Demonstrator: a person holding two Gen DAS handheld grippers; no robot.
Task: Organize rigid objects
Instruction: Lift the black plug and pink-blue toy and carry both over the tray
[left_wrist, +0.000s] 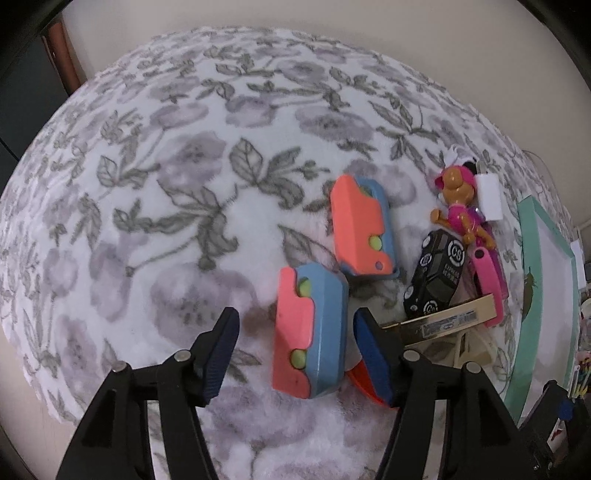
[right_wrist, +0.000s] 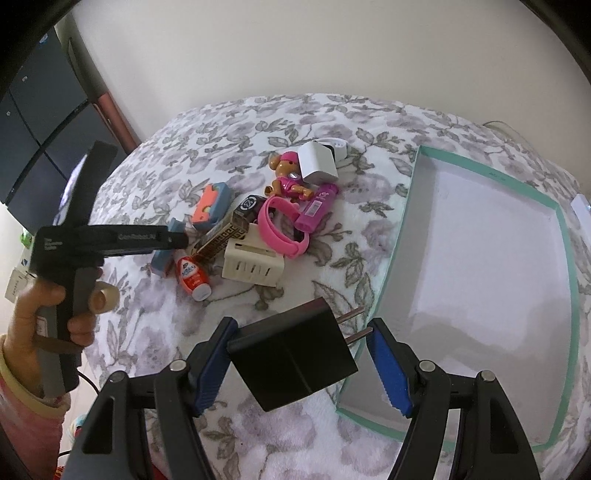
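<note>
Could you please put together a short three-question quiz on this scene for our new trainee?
1. True or false: the right gripper is shut tight on the black plug adapter.
2. Which item lies between the left gripper's open fingers?
3. Does anything lie in the teal-rimmed tray?

Key:
1. False; its fingers stand open, the right one clear of the adapter.
2. The nearer coral and blue toy.
3. Nothing visible.

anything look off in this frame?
Yes: the black plug adapter sits tilted between the right gripper fingers, touching only the left finger, with a gap at the right one. The box holds nothing.
</note>
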